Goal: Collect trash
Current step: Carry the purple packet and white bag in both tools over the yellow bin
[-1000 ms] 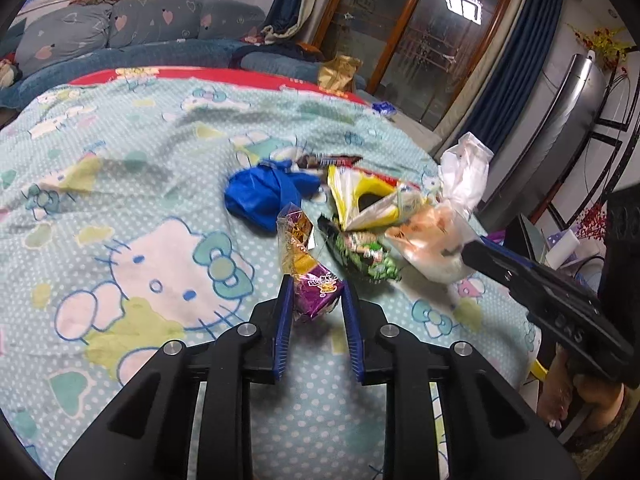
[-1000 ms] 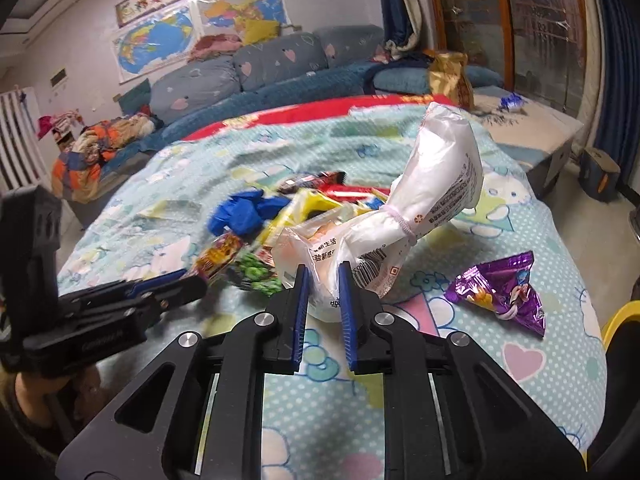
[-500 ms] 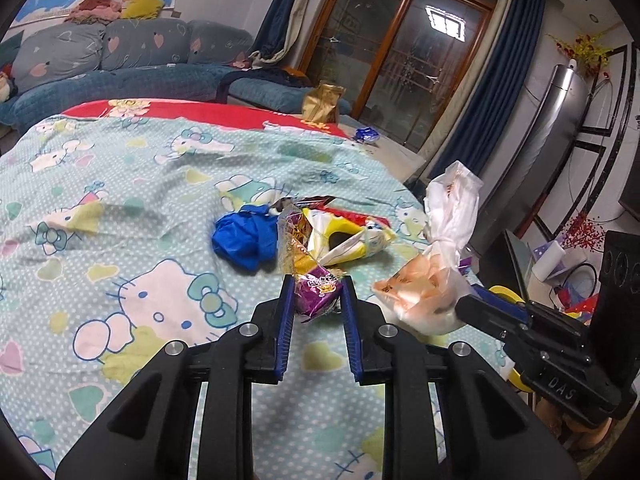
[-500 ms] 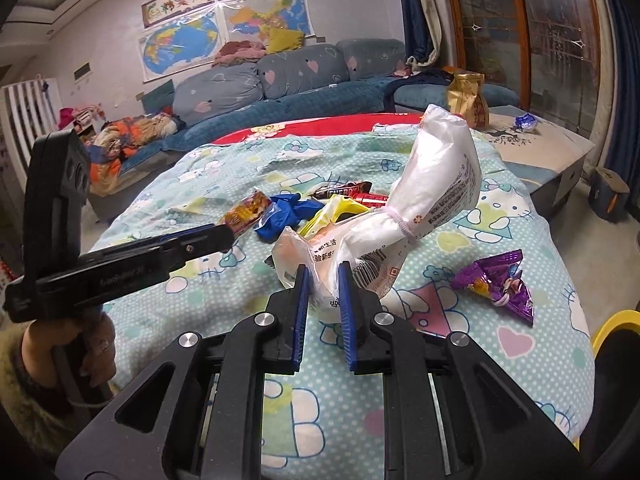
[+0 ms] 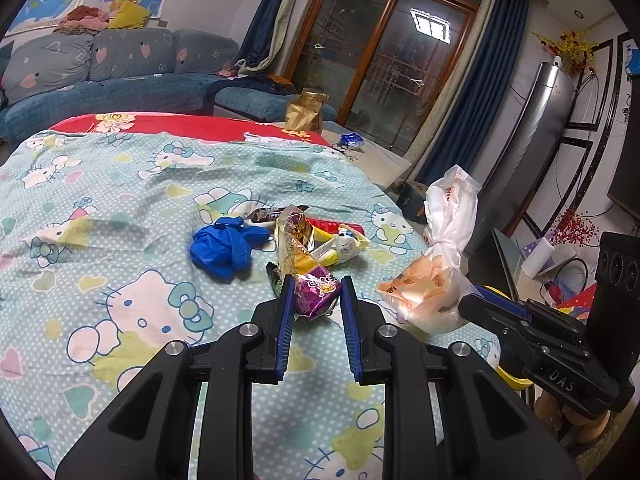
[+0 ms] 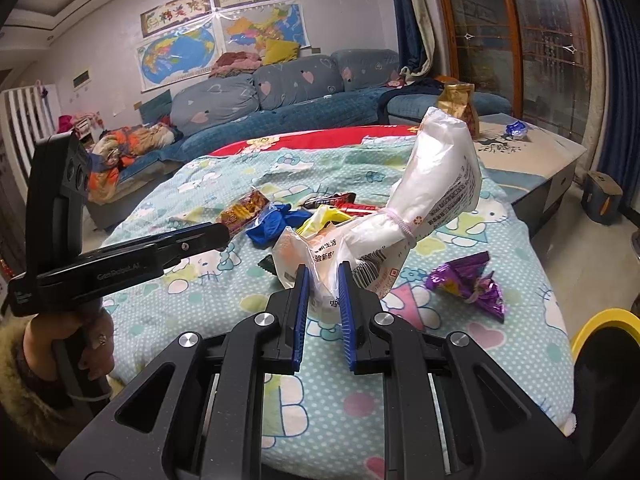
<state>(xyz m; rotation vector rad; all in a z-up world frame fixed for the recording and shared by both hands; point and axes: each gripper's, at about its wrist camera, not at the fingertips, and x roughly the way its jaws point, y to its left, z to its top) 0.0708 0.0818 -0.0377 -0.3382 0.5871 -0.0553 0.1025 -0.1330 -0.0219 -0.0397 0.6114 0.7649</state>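
Right, both tools loaded. My left tool (image 5: 316, 294) pinches a crinkled purple-and-gold foil snack wrapper (image 5: 310, 276); the pads press its purple end and the long axis runs up and away from the tips, so the gold end stands free above the pile. My right tool (image 6: 322, 292) is pressed nearly together on a translucent white plastic bag (image 6: 420, 216), gripped at its bulging lower end; the tied neck and printed upper part lean up and to the right of the tips. Both pieces look lifted clear of the cartoon-cat bedspread (image 5: 120, 240).

Loose on the bedspread: a bunched blue rubber glove (image 5: 224, 250), a yellow-and-white wrapper (image 5: 340, 246), a red wrapper (image 5: 340, 226) behind it, a dark green wrapper edge (image 5: 274, 280) just under my left tips, and a second purple foil wrapper (image 6: 468, 284) lying alone, well apart from the pile.

What the next move turns on: a yellow rim (image 6: 600, 320) shows past the bed edge on the right. I judge it's a bin, but too little is visible to be sure. It lies to the right of both tools, right hand nearer. So right drops first, left crosses after. The lone purple wrapper sits between the right tool and that rim: a right-hand pickup later.

Risk: bag neck is floppy and could catch the rim.
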